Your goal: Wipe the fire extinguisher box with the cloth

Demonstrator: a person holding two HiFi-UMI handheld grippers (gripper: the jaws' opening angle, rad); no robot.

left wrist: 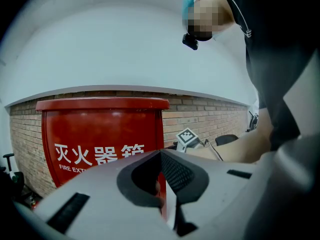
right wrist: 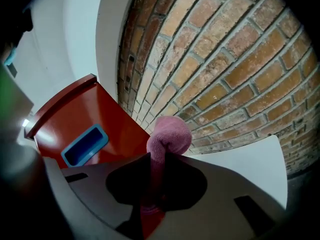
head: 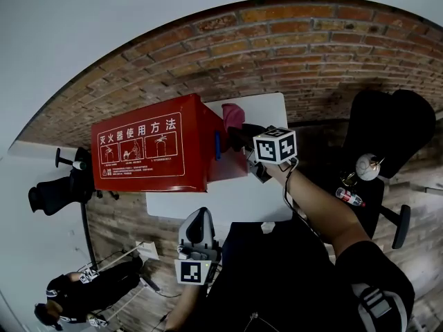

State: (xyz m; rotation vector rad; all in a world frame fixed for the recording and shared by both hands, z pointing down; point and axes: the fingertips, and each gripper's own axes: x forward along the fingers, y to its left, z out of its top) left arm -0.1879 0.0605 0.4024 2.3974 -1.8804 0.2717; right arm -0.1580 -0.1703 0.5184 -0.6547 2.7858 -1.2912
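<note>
A red fire extinguisher box [head: 156,151] with white Chinese lettering stands on a white table [head: 228,203] against a brick wall. My right gripper [head: 243,138] is shut on a pink cloth [head: 233,115], which bunches out past its jaws beside the box's side panel [right wrist: 117,131], near a blue recessed handle [right wrist: 85,145]. Whether the cloth touches the panel is unclear. My left gripper [head: 199,225] hangs low at the table's near edge, shut with nothing held; in its own view the box front [left wrist: 100,144] fills the left half.
Brick wall [head: 291,54] runs behind the table. A black office chair [head: 384,140] with a bottle [head: 350,198] and a round object on it stands to the right. Another black chair [head: 59,189] is left of the box. A person lies on the wooden floor [head: 76,292].
</note>
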